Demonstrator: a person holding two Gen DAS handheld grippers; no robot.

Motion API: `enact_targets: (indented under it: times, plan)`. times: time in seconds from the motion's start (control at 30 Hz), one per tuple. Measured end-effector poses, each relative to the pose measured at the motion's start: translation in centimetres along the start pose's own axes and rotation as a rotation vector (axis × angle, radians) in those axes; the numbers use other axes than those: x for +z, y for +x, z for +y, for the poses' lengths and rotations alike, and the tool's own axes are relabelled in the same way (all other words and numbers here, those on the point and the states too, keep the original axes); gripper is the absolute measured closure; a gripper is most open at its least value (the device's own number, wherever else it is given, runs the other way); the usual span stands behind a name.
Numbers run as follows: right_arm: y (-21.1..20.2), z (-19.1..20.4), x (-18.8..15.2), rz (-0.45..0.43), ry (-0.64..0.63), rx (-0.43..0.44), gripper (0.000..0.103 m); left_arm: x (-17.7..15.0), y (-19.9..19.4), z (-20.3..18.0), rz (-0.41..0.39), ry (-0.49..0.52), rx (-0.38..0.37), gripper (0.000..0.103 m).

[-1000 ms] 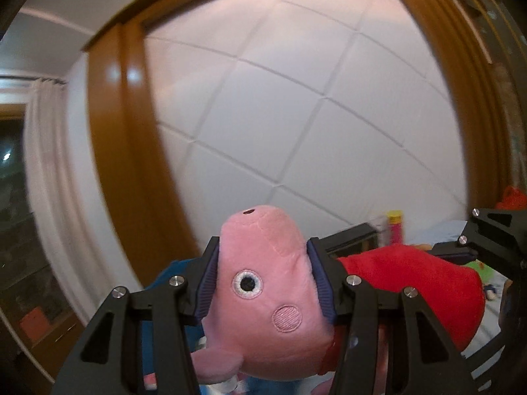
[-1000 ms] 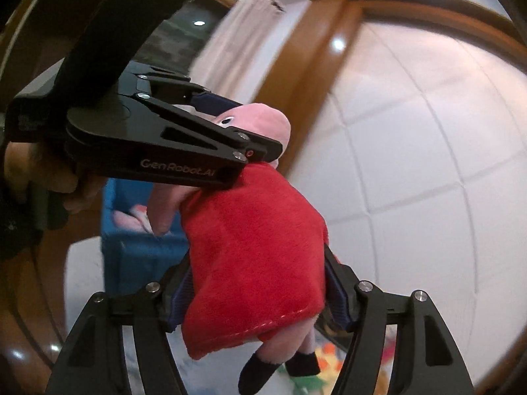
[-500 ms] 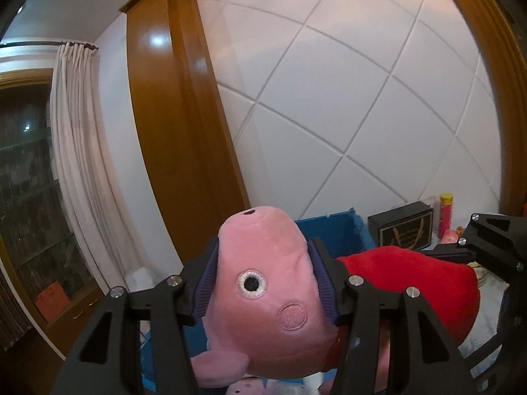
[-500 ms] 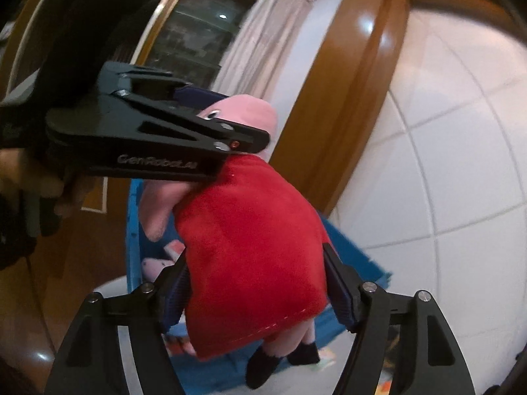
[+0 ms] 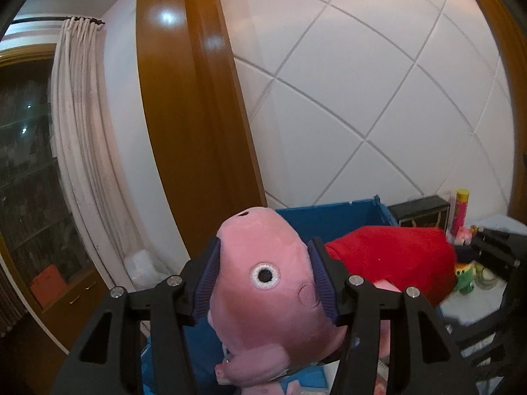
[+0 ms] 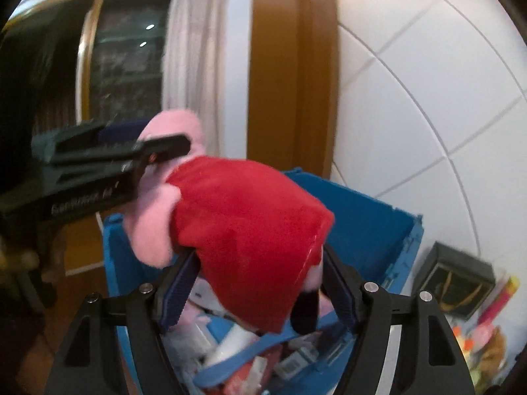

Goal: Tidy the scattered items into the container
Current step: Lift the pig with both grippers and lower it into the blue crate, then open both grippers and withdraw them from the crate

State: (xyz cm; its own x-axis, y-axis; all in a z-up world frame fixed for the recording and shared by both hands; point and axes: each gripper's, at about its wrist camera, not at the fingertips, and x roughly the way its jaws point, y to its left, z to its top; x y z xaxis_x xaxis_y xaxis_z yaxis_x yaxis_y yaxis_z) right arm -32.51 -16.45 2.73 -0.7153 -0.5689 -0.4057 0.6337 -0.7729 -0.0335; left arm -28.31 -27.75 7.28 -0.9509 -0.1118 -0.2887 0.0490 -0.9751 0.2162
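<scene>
The left gripper (image 5: 263, 283) holds the pink head of a pig plush toy (image 5: 263, 296), with both of its ribbed pads pressed against the sides of the head, just below the snout. The right gripper (image 6: 260, 286) holds the same toy lower down — its pads clamp the red dress (image 6: 250, 230) near the hem, and the dark feet hang between the fingers. So the toy is carried by two grippers at once, stretched between them, and it touches nothing else.

In the right wrist view the toy hangs above the open blue box (image 6: 378, 230), which is the container. Inside the box lie several mixed things, among them another small pink toy and some white and grey packets; I cannot tell exactly what they are, because this part is blurred. In the left wrist view the far wall of the blue box shows behind the head of the toy.

To the right of the box stands a small black box with gold lines (image 6: 454, 283), and beside it a yellow and pink tube (image 5: 461, 210). A few small colourful toys (image 5: 464, 276) lie near them. Behind everything are a white padded wall, a brown wooden post (image 5: 194, 115) and a white curtain (image 5: 85, 138).
</scene>
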Motion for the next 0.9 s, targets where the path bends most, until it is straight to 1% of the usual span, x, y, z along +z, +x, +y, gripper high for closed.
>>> enact_targets:
  times: [0.07,0.13,0.17,0.2,0.23,0.27,0.3,0.33,0.37,0.4,0.47,0.53,0.57,0.6,0.63,0.7,0.73,0.9]
  plan:
    - [0.2,-1.1,-0.3,-0.010,0.038,-0.027,0.030,-0.3,0.4,-0.5,0.009,0.029,0.004,0.050]
    - [-0.3,-2.2,0.4,-0.022,0.084,-0.059,0.026,-0.4,0.3,-0.8,0.006,0.045,0.032,0.050]
    - [-0.5,-2.4,1.1,-0.028,0.113,-0.071,0.012,-0.3,0.1,-0.8,-0.001,0.044,0.053,0.050]
    - [-0.6,-2.9,1.4,-0.026,0.127,-0.072,0.004,-0.3,-0.4,-0.8,-0.014,0.044,0.072,0.050]
    - [-1.2,-3.1,1.6,-0.039,0.138,-0.087,0.004,-0.3,-1.0,-0.8,-0.028,0.044,0.090,0.050]
    - [-1.8,-3.3,1.8,-0.054,0.149,-0.102,0.004,-0.3,-1.6,-0.8,-0.041,0.044,0.108,0.043]
    - [-2.4,-3.2,1.8,-0.068,0.147,-0.111,0.004,-0.3,-2.2,-0.8,-0.054,0.045,0.126,0.027]
    - [-3.0,-3.0,1.9,-0.078,0.144,-0.121,0.004,-0.3,-2.8,-0.8,-0.068,0.045,0.145,0.020]
    - [-3.4,-3.1,1.8,-0.079,0.146,-0.130,0.004,-0.4,-3.7,-1.0,-0.092,0.045,0.148,0.015]
    - [-3.8,-3.2,1.6,-0.077,0.152,-0.127,0.004,-0.6,-4.7,-1.2,-0.116,0.046,0.149,0.014]
    - [-4.9,-3.3,1.0,-0.077,0.169,-0.132,0.004,-0.9,-6.1,-1.7,-0.141,0.047,0.133,0.013]
    - [-6.1,-3.7,0.1,-0.081,0.190,-0.149,0.004,-1.2,-7.4,-2.3,-0.162,0.049,0.122,0.010]
    - [-6.6,-3.7,-0.3,-0.079,0.196,-0.155,0.004,-1.4,-8.0,-2.7,-0.172,0.051,0.119,0.003]
    - [-7.1,-3.7,-0.6,-0.077,0.202,-0.161,0.004,-1.6,-8.6,-3.1,-0.181,0.053,0.116,0.000]
    - [-8.0,-3.8,-1.1,-0.082,0.205,-0.177,0.004,-1.9,-9.2,-3.7,-0.193,0.048,0.105,0.000]
    - [-10.0,-3.4,-1.9,-0.097,0.204,-0.202,0.001,-2.1,-9.4,-4.4,-0.200,0.046,0.070,0.000]
    - [-10.8,-3.6,-2.4,-0.105,0.205,-0.217,0.001,-2.3,-9.7,-4.9,-0.206,0.049,0.065,0.000]
    - [-16.0,-4.8,-5.1,-0.163,0.231,-0.310,0.001,-3.0,-10.3,-7.5,-0.219,0.057,-0.010,0.000]
